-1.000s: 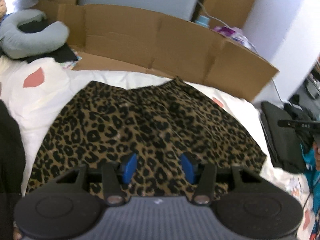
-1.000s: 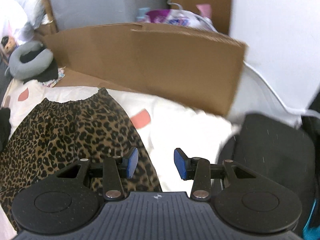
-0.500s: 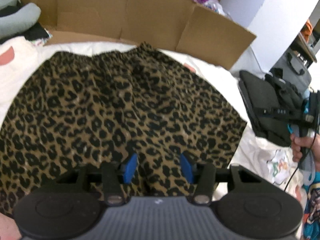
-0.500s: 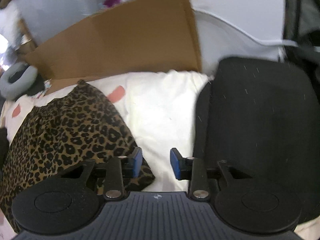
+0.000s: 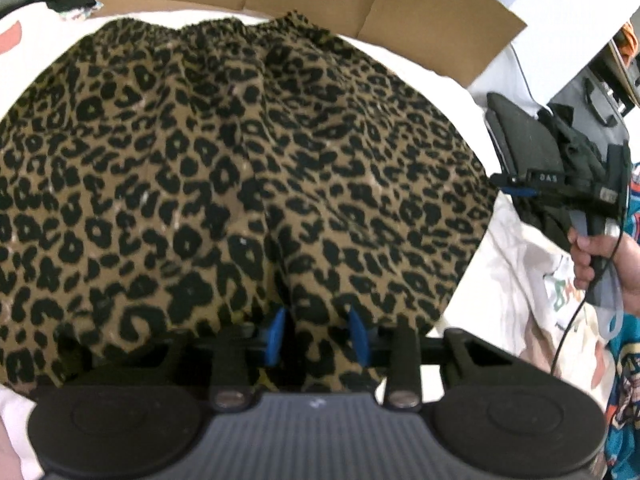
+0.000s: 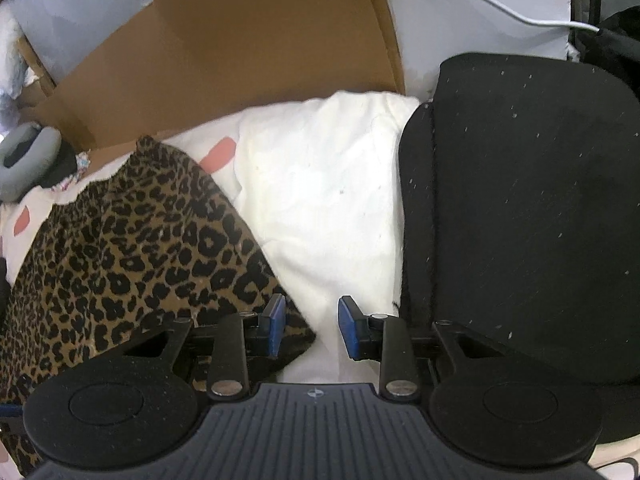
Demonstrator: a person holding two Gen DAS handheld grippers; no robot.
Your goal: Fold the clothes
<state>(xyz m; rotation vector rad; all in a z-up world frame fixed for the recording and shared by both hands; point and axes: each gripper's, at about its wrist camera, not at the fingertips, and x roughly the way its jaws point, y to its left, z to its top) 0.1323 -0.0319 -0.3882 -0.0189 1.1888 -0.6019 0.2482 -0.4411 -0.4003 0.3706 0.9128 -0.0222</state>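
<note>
A leopard-print skirt (image 5: 248, 168) lies spread flat on white bedding (image 6: 320, 200), waistband at the far side. My left gripper (image 5: 317, 336) is low over the skirt's near hem. Its jaws are closing, with a ridge of the fabric between the blue pads (image 5: 276, 334); I see no clamp on the cloth. My right gripper (image 6: 311, 328) hovers at the skirt's (image 6: 140, 248) near right corner. It stands open, its left pad (image 6: 274, 324) over the corner and bare bedding in the gap. In the left wrist view a hand (image 5: 592, 248) holds the right gripper (image 5: 510, 186) at the skirt's right edge.
A flattened cardboard box (image 5: 400, 12) stands along the far side of the bed. A black cushion (image 6: 520, 220) lies close on the right. A grey neck pillow (image 6: 24, 156) sits far left. A teal printed garment (image 5: 624, 360) is at the right edge.
Both grippers have come down toward the skirt's near hem, so the skirt looms larger. The jaws of each have narrowed. The right gripper has swung right, bringing the black cushion into view.
</note>
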